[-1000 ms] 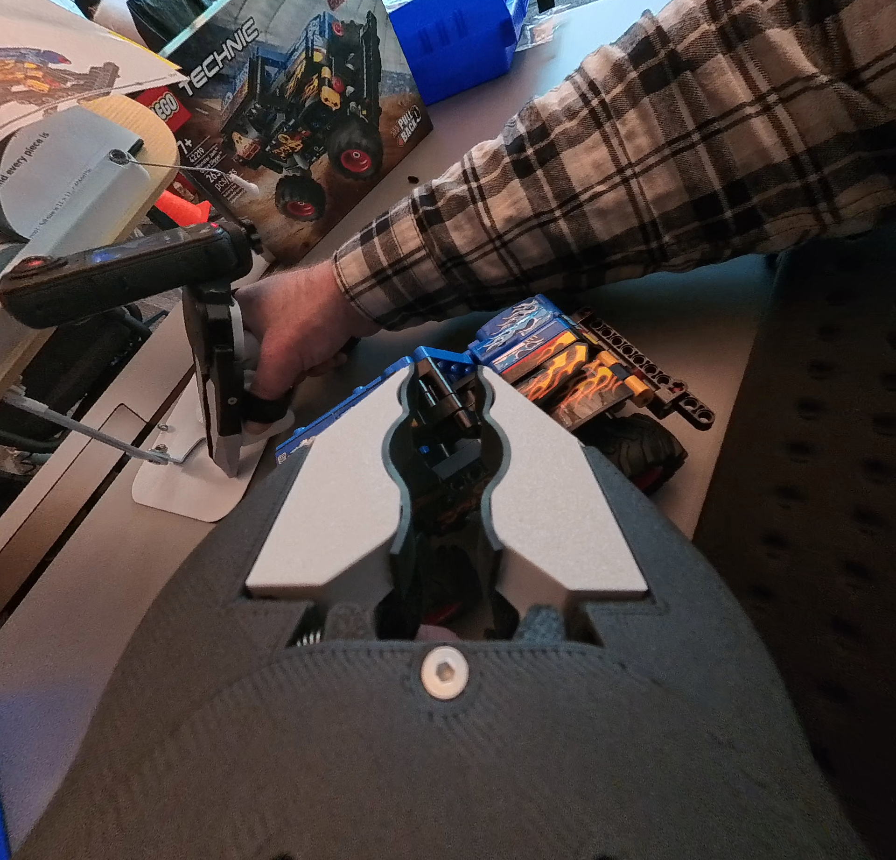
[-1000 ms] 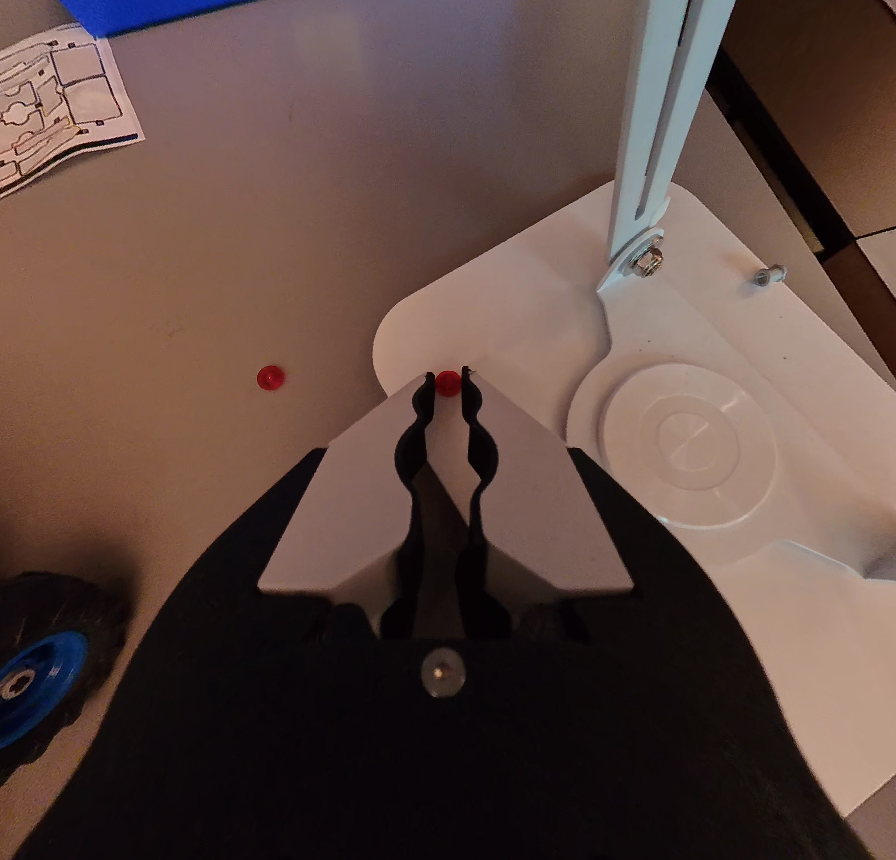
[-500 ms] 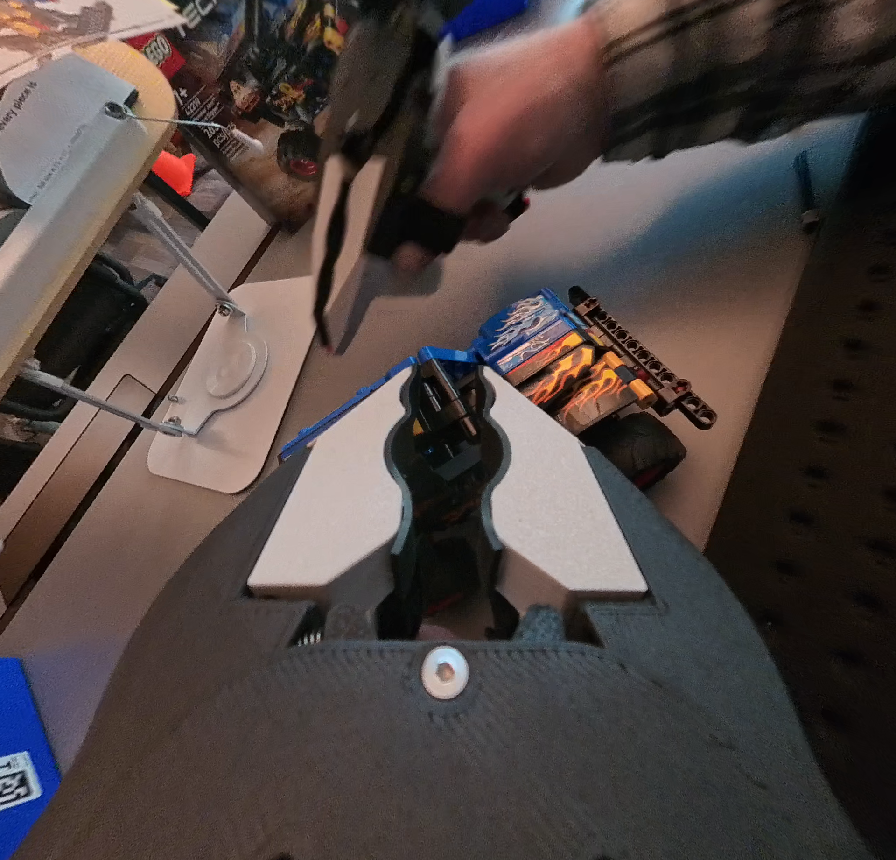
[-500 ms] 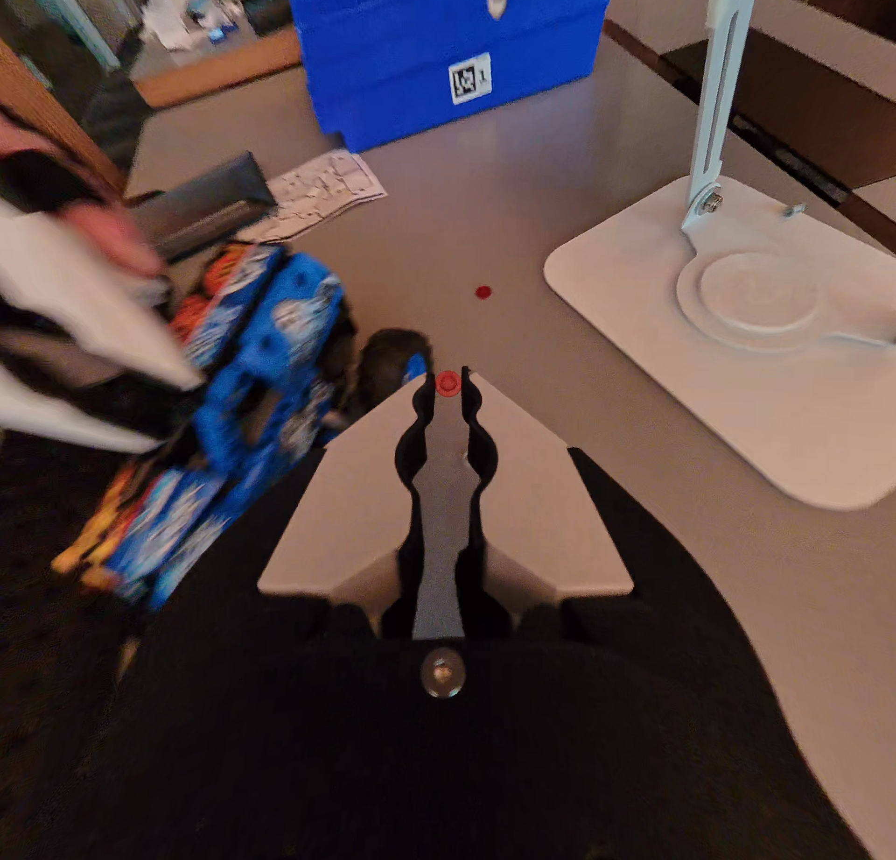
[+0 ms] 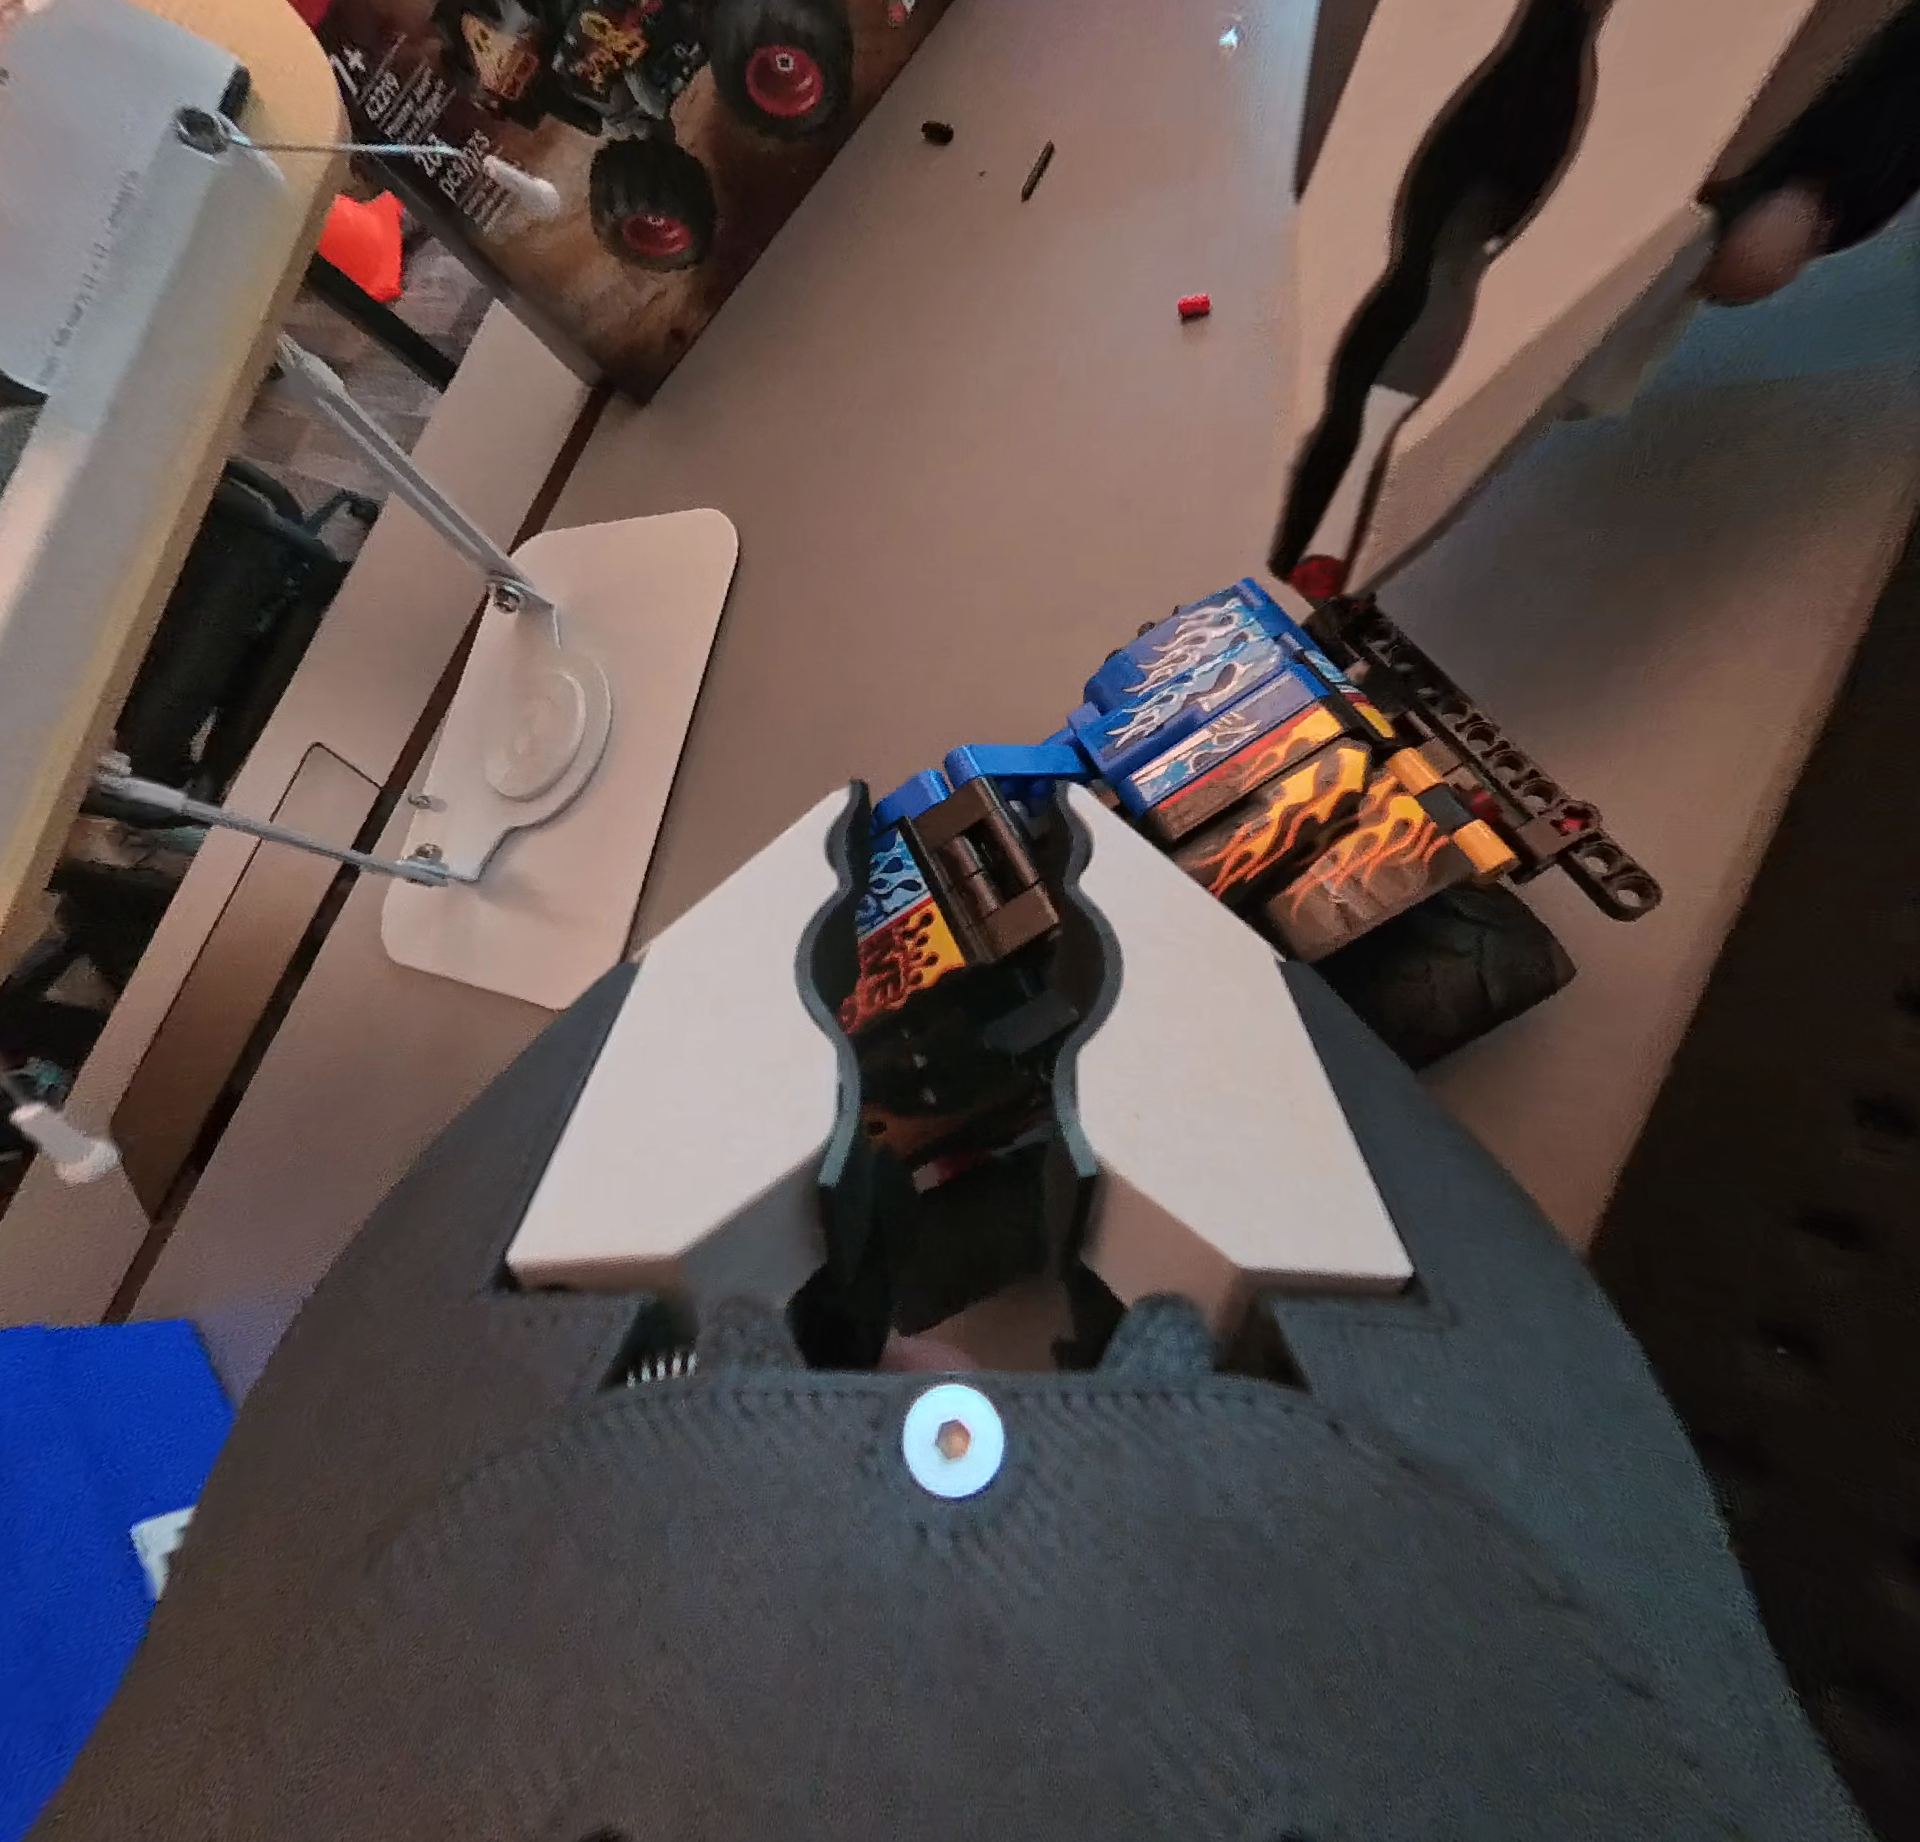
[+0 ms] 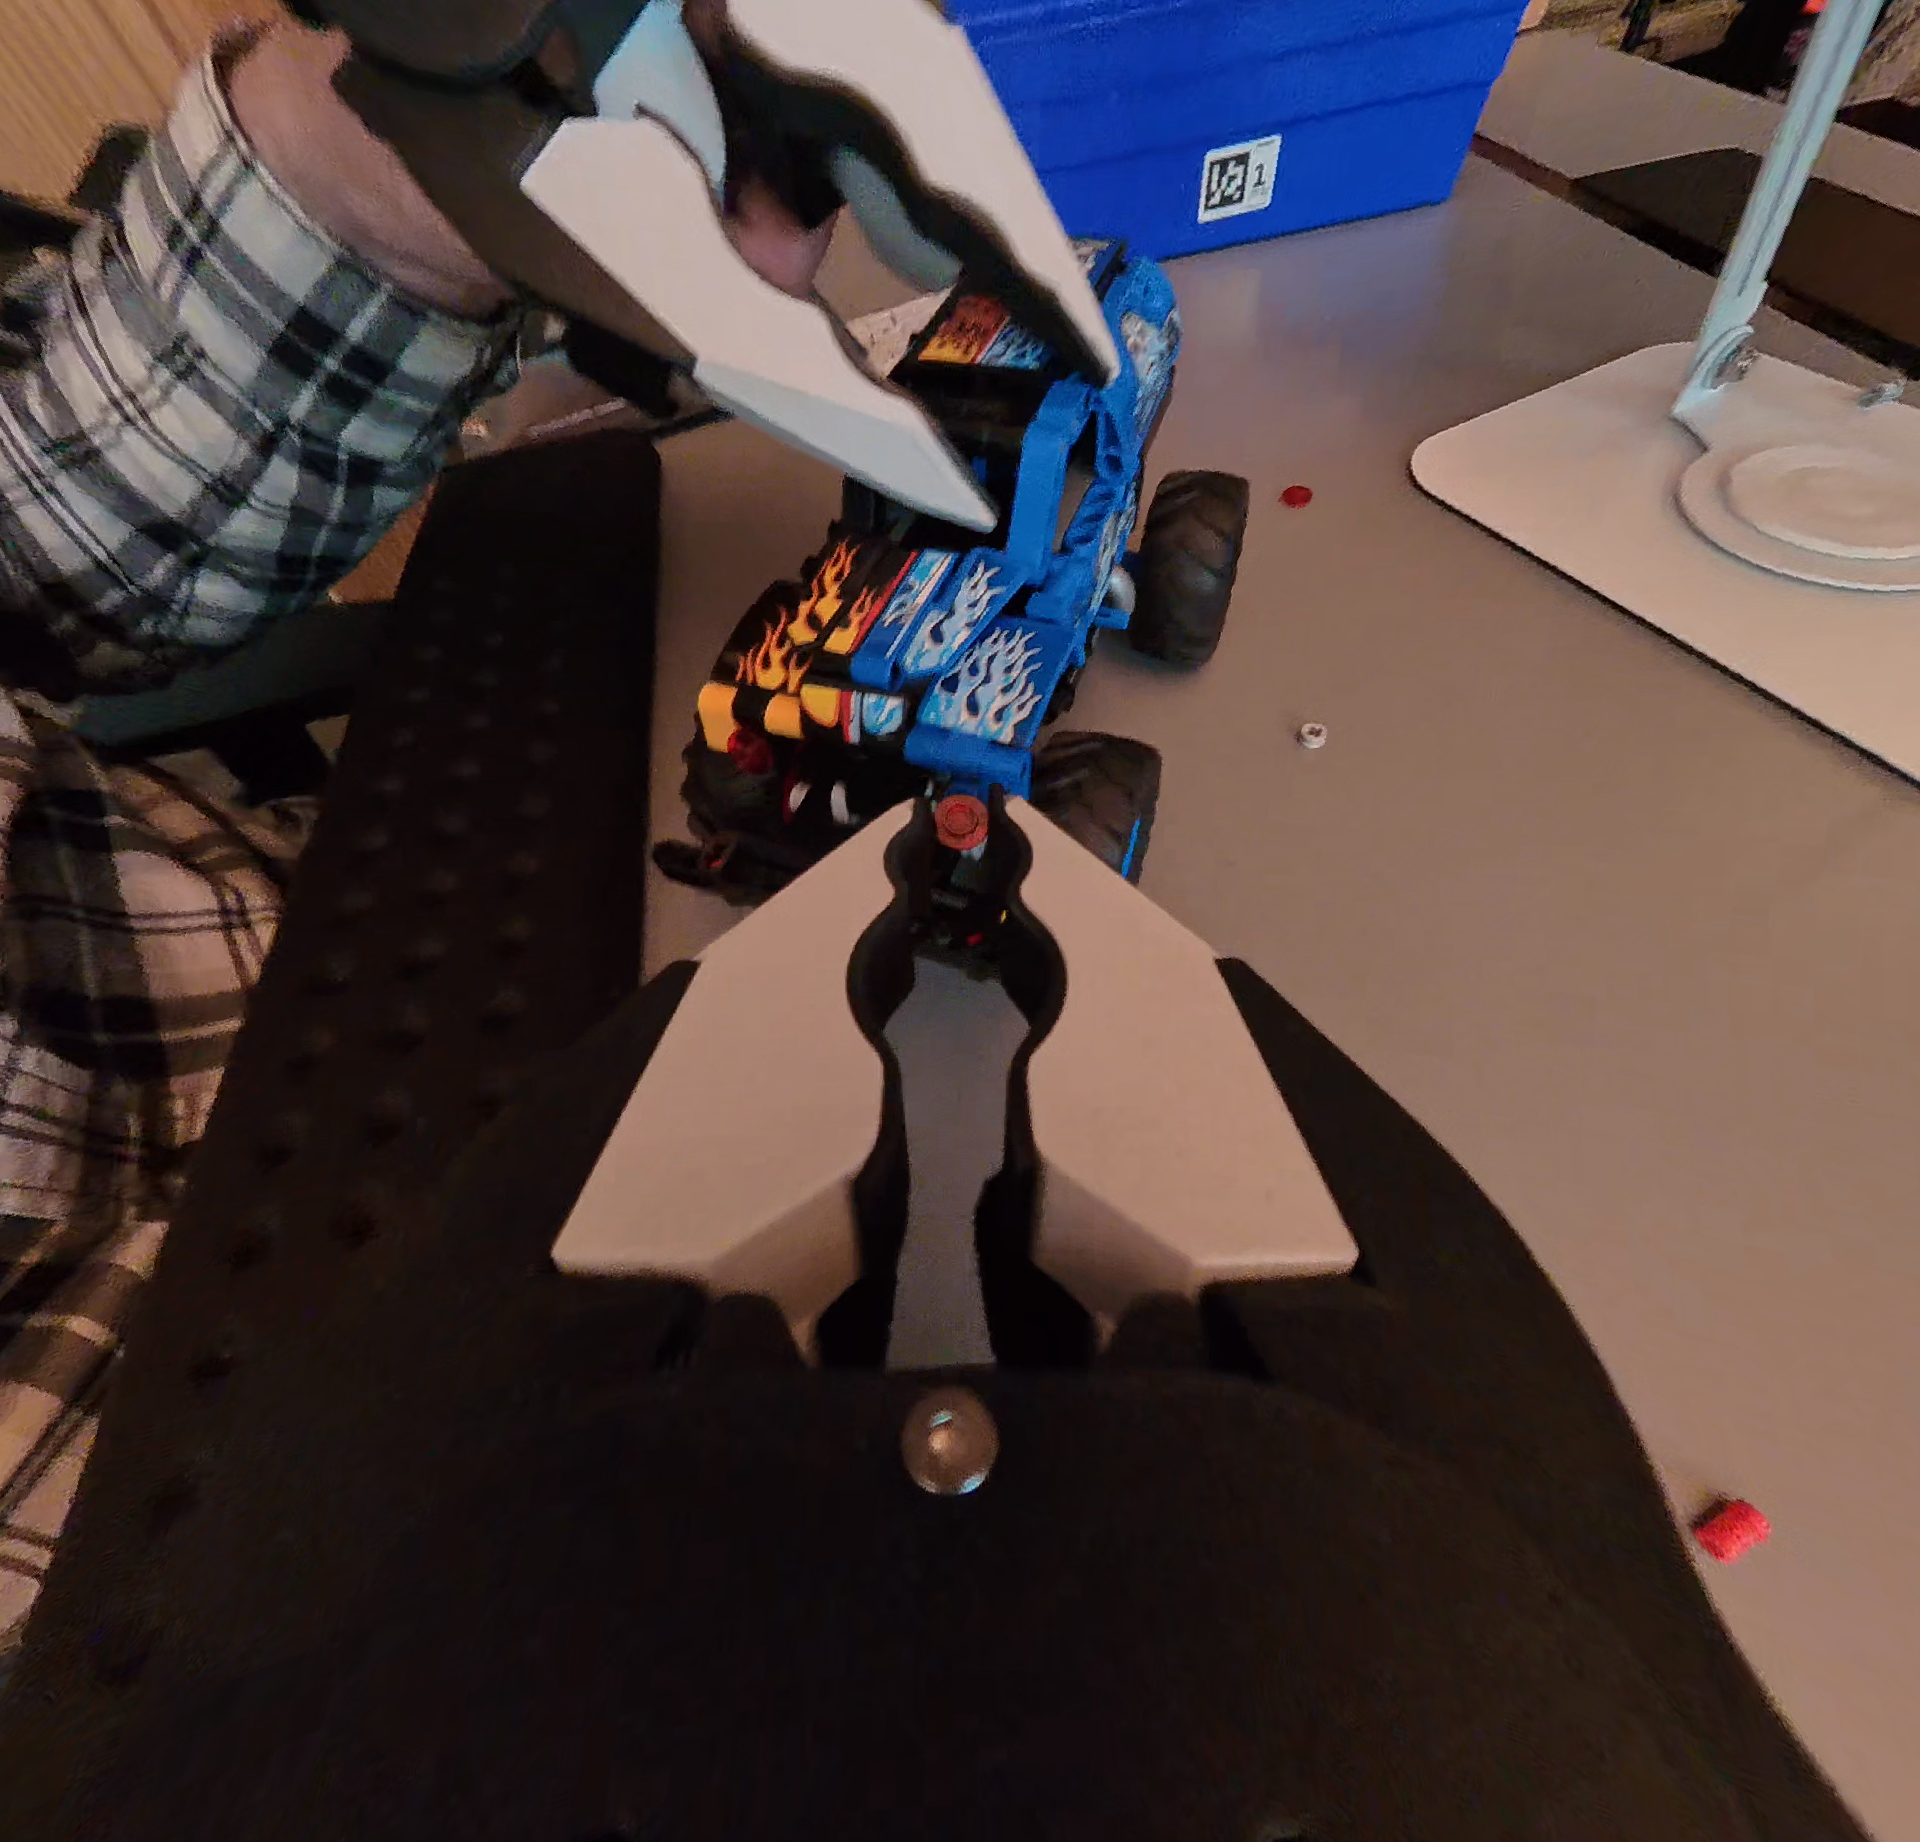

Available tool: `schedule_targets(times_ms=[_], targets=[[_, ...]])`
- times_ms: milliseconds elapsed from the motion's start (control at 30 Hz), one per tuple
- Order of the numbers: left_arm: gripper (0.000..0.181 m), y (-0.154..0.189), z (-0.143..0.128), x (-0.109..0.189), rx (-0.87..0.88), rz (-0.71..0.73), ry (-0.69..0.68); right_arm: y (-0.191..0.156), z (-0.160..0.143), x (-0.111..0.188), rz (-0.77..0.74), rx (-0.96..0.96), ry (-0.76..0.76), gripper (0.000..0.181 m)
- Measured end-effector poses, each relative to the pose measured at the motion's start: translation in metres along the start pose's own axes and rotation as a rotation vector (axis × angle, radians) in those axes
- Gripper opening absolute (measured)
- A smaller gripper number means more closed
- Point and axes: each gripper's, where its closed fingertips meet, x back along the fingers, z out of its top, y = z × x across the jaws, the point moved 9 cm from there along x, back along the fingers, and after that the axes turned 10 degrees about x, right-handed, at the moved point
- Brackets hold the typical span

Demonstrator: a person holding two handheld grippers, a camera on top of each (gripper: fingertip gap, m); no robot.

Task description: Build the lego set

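R gripper (image 6: 958,824) jaws nearly shut, pinching red stud (image 6: 958,820) at tips, near truck (image 6: 935,639) mid-desk. L gripper (image 5: 961,836) jaws part open, clamped on truck's blue frame. Keep L steady; press stud straight in.

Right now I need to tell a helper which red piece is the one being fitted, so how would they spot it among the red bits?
Find the blue flame-patterned monster truck on the grey table. At its near end, the right hand-held gripper pinches a small round red stud between its tips. The other red pieces lie loose on the table; this one is held.
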Motion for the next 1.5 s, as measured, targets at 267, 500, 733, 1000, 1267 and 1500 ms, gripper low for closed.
schedule_targets(times_ms=[267, 500, 733, 1000, 1267, 1500], targets=[[0.038, 0.001, 0.004, -0.006, -0.039, -0.007, -0.057, -0.007, 0.0, -0.006, -0.079, 0.135, 0.009, 0.008], [0.038, -0.005, -0.004, -0.002, -0.01, 0.02, 0.02, -0.006, -0.003, -0.014, -0.129, 0.195, 0.016, 0.008], [0.04, -0.013, -0.005, 0.003, 0.013, 0.015, 0.069, -0.004, -0.003, -0.017, -0.11, 0.082, 0.024, 0.008], [0.09, 0.007, 0.011, 0.008, -0.277, -0.352, -0.204, -0.003, -0.003, -0.018, -0.09, -0.044, 0.042, 0.008], [0.104, 0.011, 0.011, -0.029, -0.62, -0.515, -0.521, -0.003, -0.003, -0.019, -0.096, -0.032, 0.033, 0.008], [0.1, 0.004, 0.018, -0.041, -0.534, -0.542, -0.523, 0.006, -0.003, -0.014, -0.092, -0.089, 0.075, 0.008]])
